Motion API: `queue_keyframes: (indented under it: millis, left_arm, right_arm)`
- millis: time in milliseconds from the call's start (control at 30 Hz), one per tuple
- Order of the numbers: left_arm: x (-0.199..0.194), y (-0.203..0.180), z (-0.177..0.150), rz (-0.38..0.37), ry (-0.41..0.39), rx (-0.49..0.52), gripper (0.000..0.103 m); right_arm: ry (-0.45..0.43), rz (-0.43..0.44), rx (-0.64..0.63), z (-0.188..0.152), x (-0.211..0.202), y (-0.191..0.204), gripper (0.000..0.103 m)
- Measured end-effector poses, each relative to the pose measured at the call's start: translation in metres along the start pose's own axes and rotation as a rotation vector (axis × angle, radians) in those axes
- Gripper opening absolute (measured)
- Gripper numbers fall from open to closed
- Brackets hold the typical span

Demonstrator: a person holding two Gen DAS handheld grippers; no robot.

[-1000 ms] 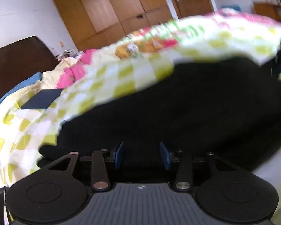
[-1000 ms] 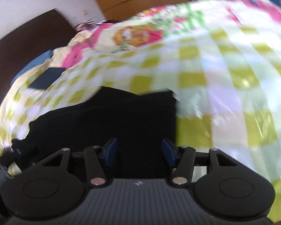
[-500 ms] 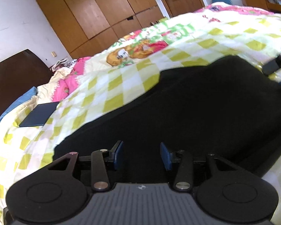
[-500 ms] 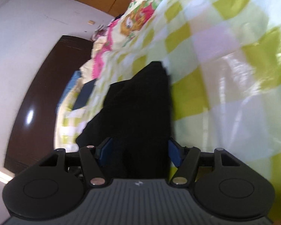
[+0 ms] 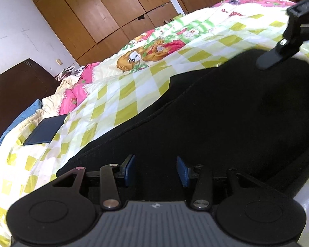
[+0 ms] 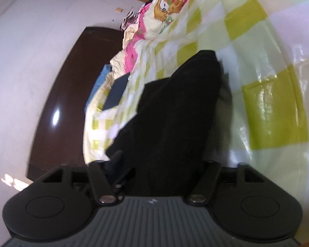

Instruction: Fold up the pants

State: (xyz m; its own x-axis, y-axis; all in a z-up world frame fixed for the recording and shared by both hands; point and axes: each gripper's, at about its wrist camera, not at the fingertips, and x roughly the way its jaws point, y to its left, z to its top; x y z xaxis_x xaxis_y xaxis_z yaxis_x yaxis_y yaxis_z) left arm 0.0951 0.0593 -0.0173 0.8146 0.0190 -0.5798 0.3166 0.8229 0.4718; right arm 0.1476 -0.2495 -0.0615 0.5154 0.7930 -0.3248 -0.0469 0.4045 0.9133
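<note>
From the left wrist, black pants (image 5: 226, 111) are lying on a checked quilt (image 5: 121, 94). The left gripper (image 5: 155, 170) is holding its blue pads (image 5: 129, 169) spread over the cloth, pinching nothing.

From the right wrist, the right gripper (image 6: 164, 175) is closing, with a fold of pants (image 6: 175, 113) running between its fingers; its pads are hidden by the cloth.

Your black pants (image 5: 226, 113) lie spread across the checked bedspread (image 5: 117, 94); one narrow end (image 6: 175, 113) stands bunched up off the bed, its far tip resting on the spread.
</note>
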Motion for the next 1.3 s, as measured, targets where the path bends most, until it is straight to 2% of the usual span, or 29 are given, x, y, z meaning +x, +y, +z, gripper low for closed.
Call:
queue_keyframes:
  millis: [67,133,267,300,467,567,700,767,800,900,967,1000,1033,1100,1167,1233,1300]
  left_arm:
    - [-0.002,-0.001,-0.001,-0.002,-0.005,0.018,0.058]
    - [-0.004,-0.003,-0.001,-0.003,-0.009,0.040,0.058]
    - [-0.003,-0.003,0.000,-0.006,-0.014,0.044,0.058]
    - [-0.004,-0.002,0.000,-0.008,-0.018,0.040,0.058]
    - [-0.003,0.002,-0.005,-0.017,-0.035,0.034,0.058]
    - [-0.001,0.002,-0.007,-0.026,-0.044,0.020,0.058]
    - [0.004,0.006,-0.006,-0.043,-0.039,-0.021,0.058]
    - [0.005,0.007,-0.006,-0.051,-0.036,-0.038,0.058]
    - [0.005,0.008,-0.006,-0.052,-0.036,-0.036,0.059]
    - [0.003,0.007,-0.007,-0.060,-0.045,-0.030,0.060]
    - [0.004,0.007,-0.009,-0.066,-0.046,-0.027,0.060]
    - [0.005,0.006,-0.010,-0.066,-0.047,-0.024,0.061]
    - [0.007,0.006,-0.010,-0.063,-0.048,-0.022,0.061]
    - [0.010,0.006,-0.009,-0.029,-0.035,-0.021,0.061]
    - [0.011,0.011,-0.008,-0.022,-0.023,-0.037,0.061]
    - [0.010,0.010,-0.007,-0.039,-0.009,-0.058,0.061]
    - [0.005,0.000,-0.005,-0.043,-0.009,-0.028,0.059]
  right_arm:
    - [-0.018,0.014,-0.004,-0.005,-0.015,0.005,0.018]
    - [-0.015,-0.014,-0.051,-0.007,-0.014,0.008,0.018]
    - [0.050,-0.116,-0.050,-0.003,0.004,-0.009,0.043]
    - [0.067,-0.112,-0.046,-0.001,0.003,-0.013,0.041]
    - [0.078,-0.123,-0.056,0.011,-0.027,-0.023,0.042]
    - [0.109,-0.028,0.014,0.018,-0.018,-0.041,0.042]
    - [0.187,0.127,0.028,0.026,0.023,-0.047,0.044]
    - [0.230,0.138,0.020,0.030,0.032,-0.043,0.045]
    - [0.245,0.143,0.011,0.031,0.030,-0.038,0.047]
    - [0.258,0.245,0.006,0.026,0.016,-0.026,0.057]
    - [0.259,0.243,-0.067,0.022,0.021,-0.025,0.069]
    - [0.252,0.201,-0.056,0.021,0.034,-0.030,0.068]
    - [0.238,0.172,-0.018,0.022,0.048,-0.036,0.061]
    - [0.195,0.143,0.044,0.028,0.060,-0.040,0.033]
    - [0.186,0.071,0.062,0.028,0.059,-0.035,0.019]
    - [0.162,0.071,0.067,0.022,0.046,-0.027,0.018]
    - [0.131,0.093,0.056,0.012,0.027,-0.018,0.017]
